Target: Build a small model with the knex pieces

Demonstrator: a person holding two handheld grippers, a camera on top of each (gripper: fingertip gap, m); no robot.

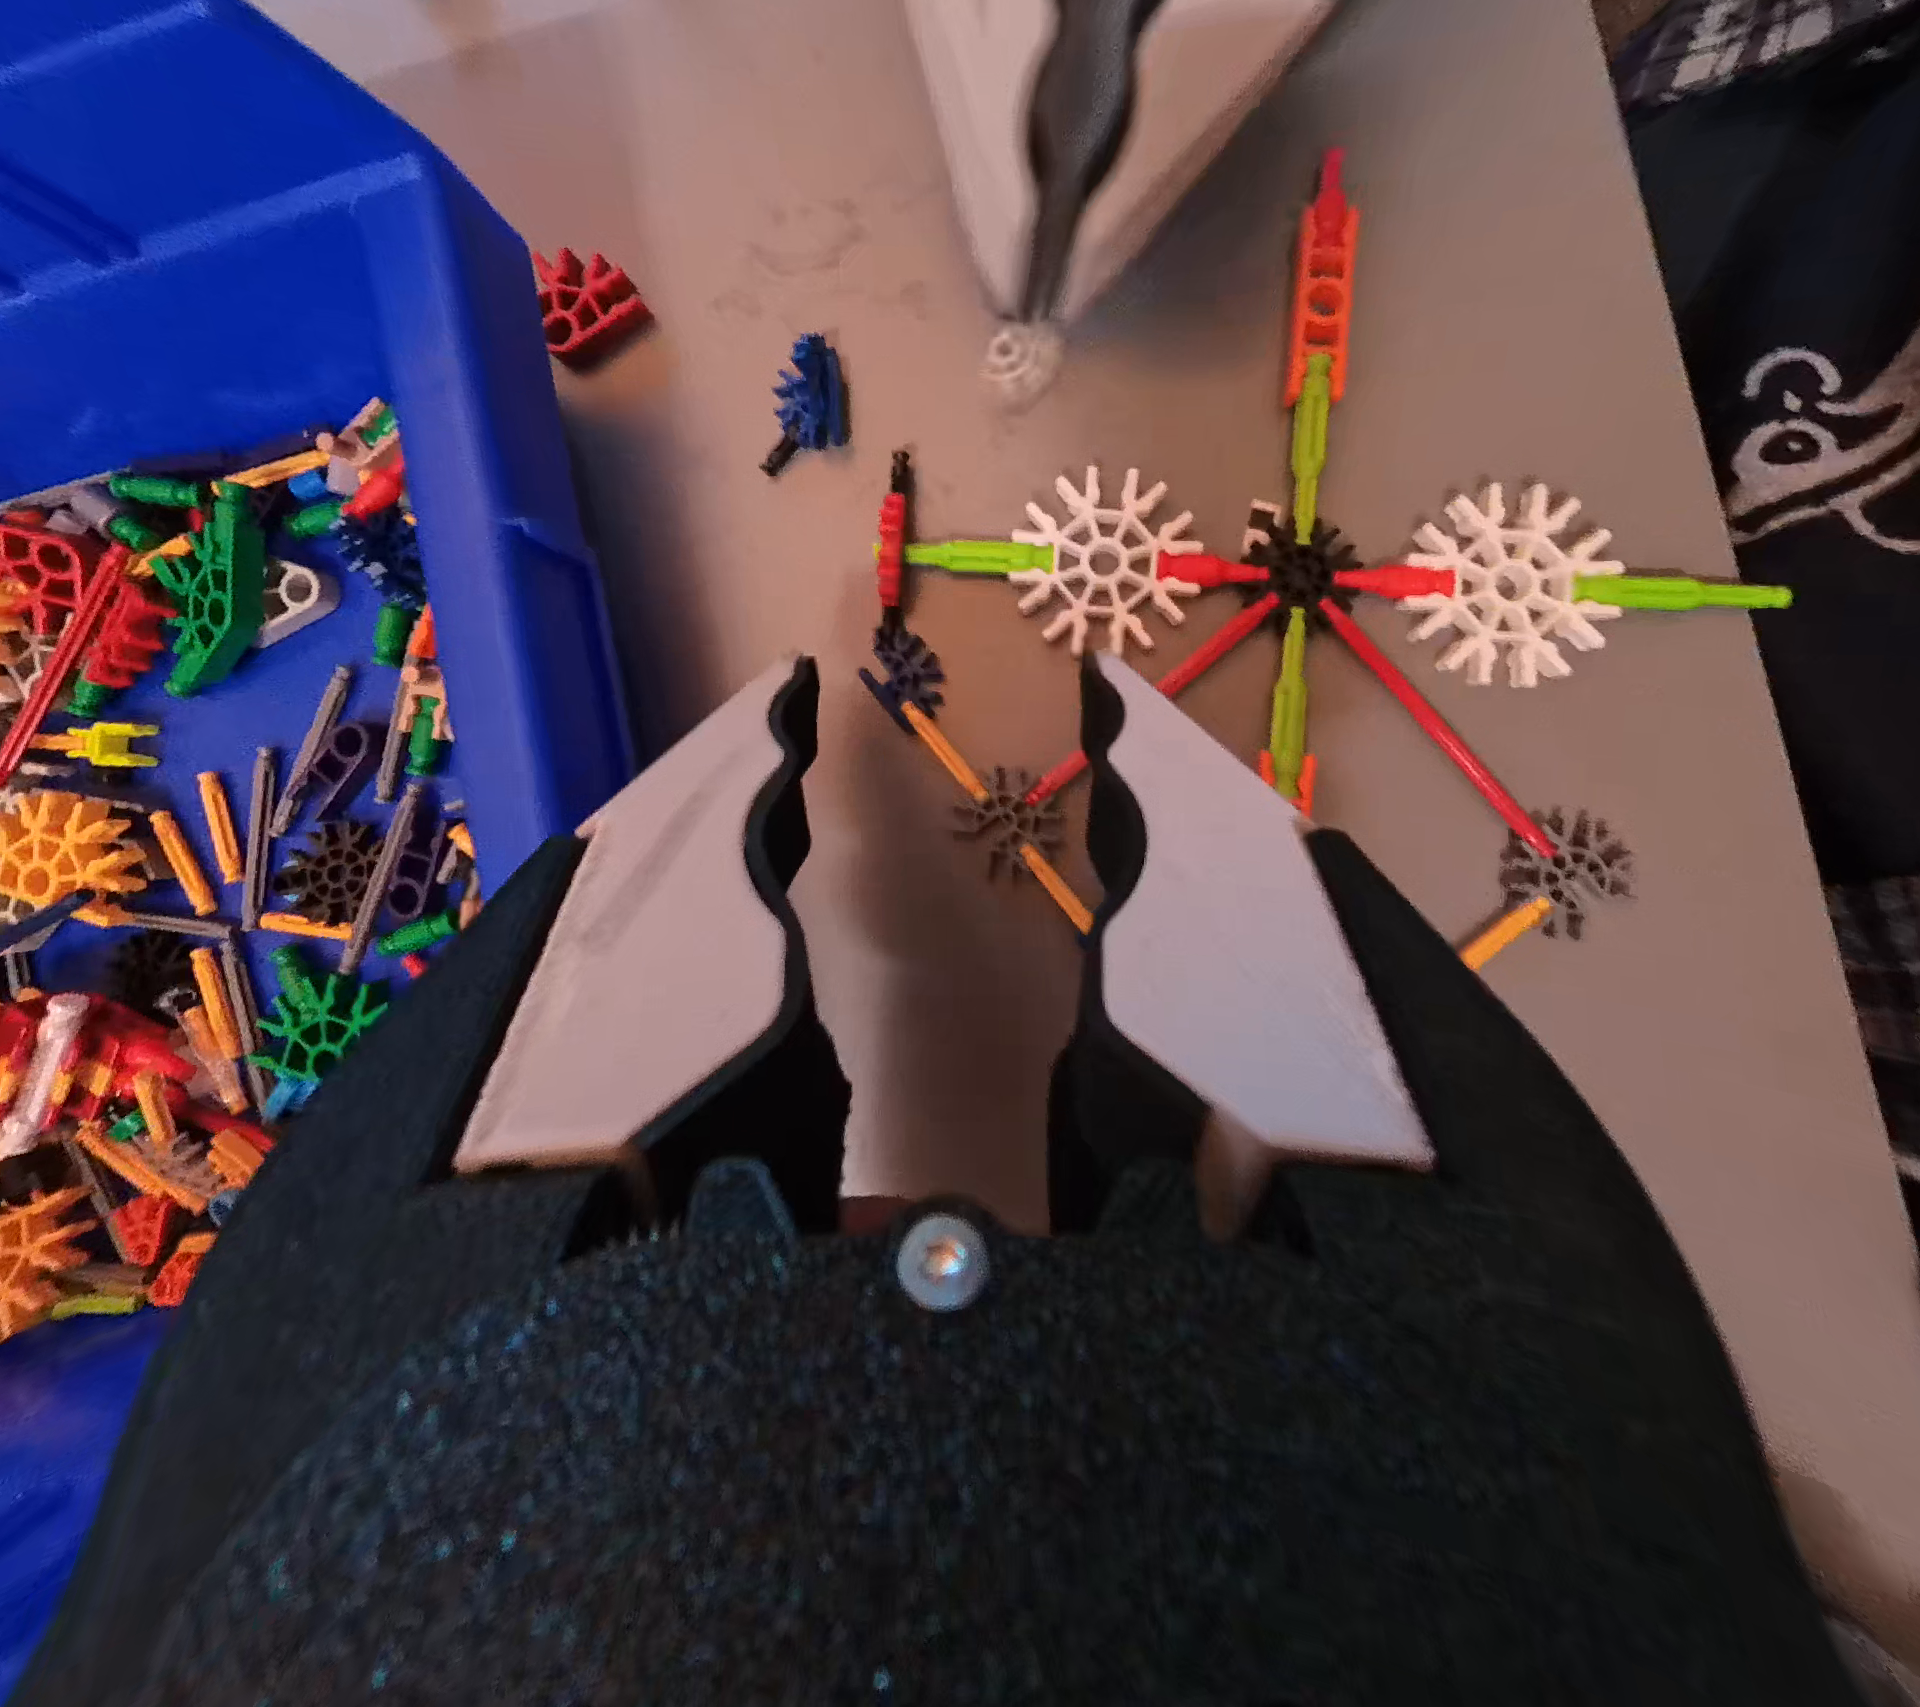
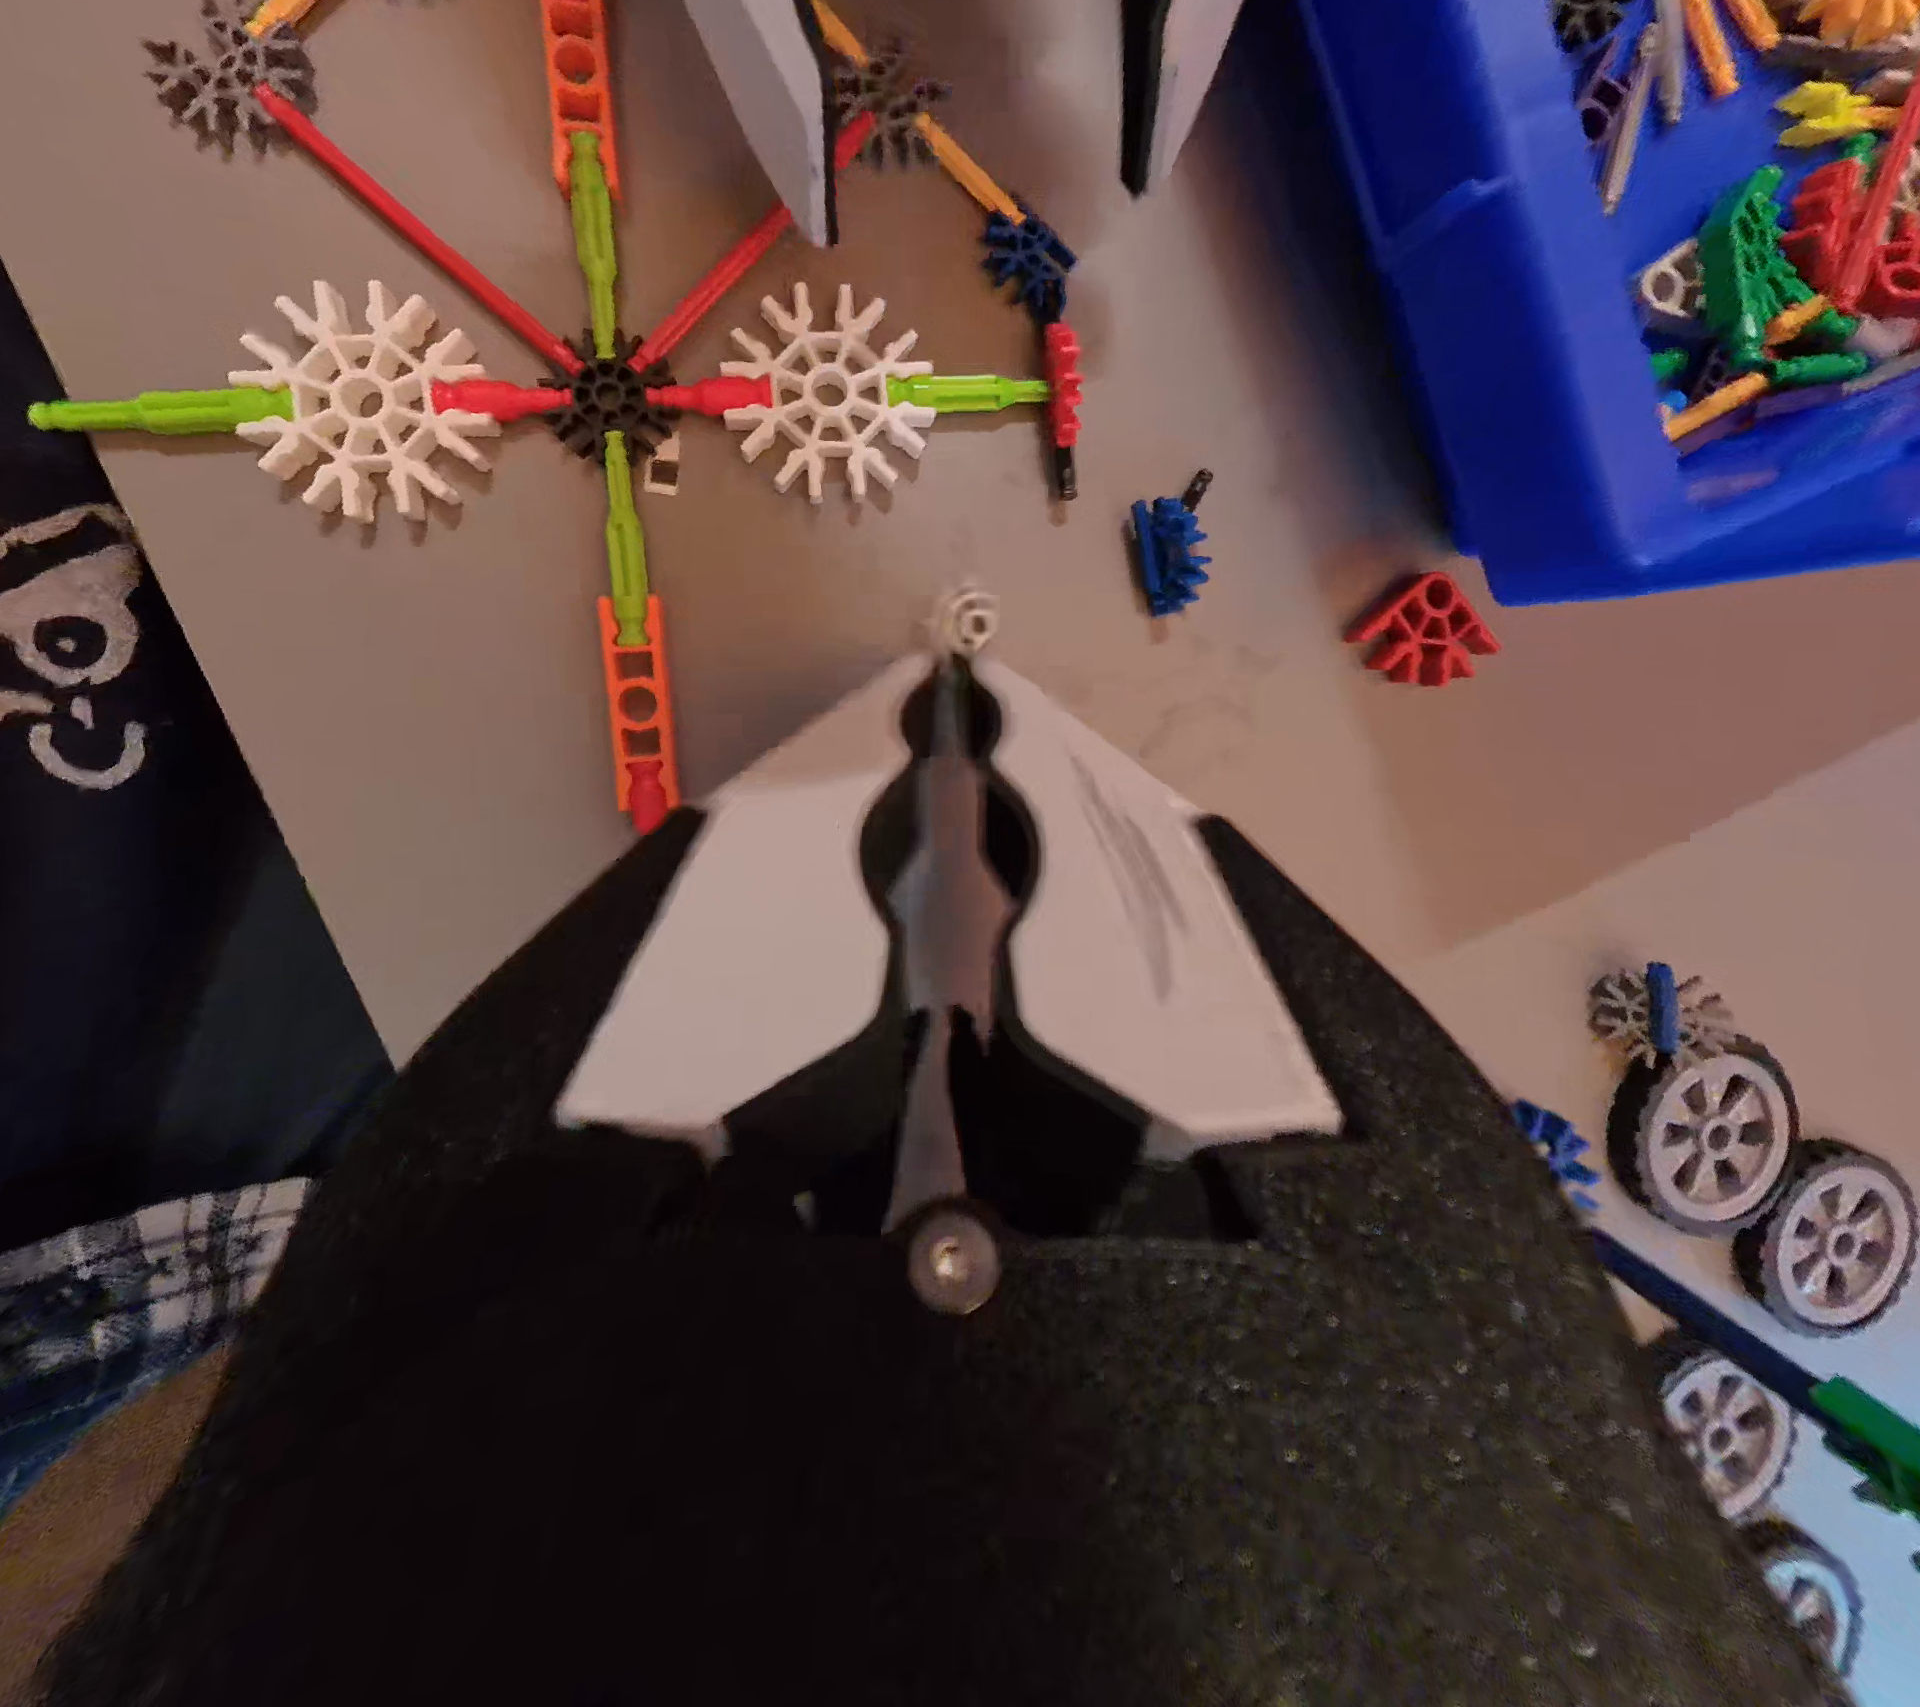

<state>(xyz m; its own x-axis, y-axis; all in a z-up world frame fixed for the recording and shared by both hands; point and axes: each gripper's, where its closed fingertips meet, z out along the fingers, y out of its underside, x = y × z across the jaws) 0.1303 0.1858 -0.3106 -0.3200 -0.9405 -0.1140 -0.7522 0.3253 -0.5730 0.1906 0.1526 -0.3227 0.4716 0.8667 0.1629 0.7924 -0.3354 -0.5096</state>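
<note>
A flat rod-and-connector toy build lies on the grey table, with a black hub joined by red and green rods to two white snowflake connectors. My left gripper is open and empty. It hovers over the build's blue connector, yellow rod and brown connector. It also shows at the top of the right wrist view. My right gripper is shut on a small white connector just above the table, beside the build.
A blue bin full of loose toy pieces stands beside the build. A loose red connector and blue connector lie near it. Grey wheels sit farther off. A person's dark clothing is past the table edge. It is some 4 centimeters from my left tips to the black hub. The left camera catches it too, in the left wrist view.
</note>
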